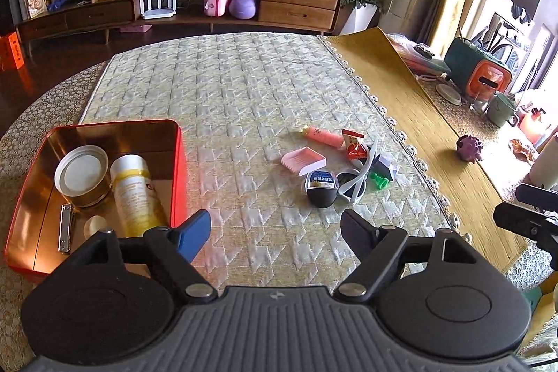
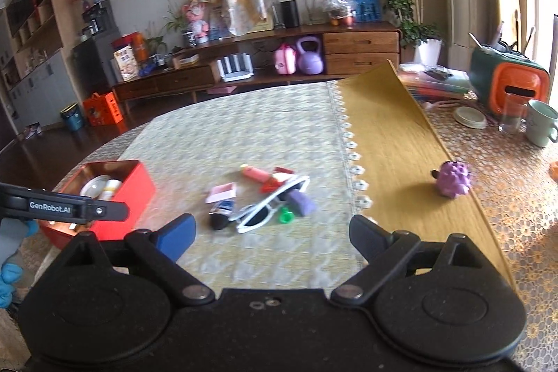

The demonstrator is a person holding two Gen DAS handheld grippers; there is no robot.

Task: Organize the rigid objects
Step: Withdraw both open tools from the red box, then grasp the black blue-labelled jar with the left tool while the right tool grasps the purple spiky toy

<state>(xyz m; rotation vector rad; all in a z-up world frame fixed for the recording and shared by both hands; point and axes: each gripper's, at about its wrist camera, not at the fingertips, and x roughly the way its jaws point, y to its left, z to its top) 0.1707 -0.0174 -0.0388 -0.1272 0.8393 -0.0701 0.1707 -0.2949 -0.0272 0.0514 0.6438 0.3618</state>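
Both the left tongs (image 1: 275, 229) and right tongs (image 2: 272, 232) hang wide apart and empty above the bench (image 1: 244, 86), since the loose pile around the sunglasses (image 2: 270, 206) awaits sorting into the red tin (image 1: 176, 169), well apart to its left

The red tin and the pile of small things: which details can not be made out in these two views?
- Red tin, right wrist view: the left gripper body covers part of its contents.
- Small round thing in the tin, left wrist view: too small to identify.
- Black object, left wrist view: its label print is too small to read.
- Sunglasses, right wrist view: blurred, and they hide things beneath.
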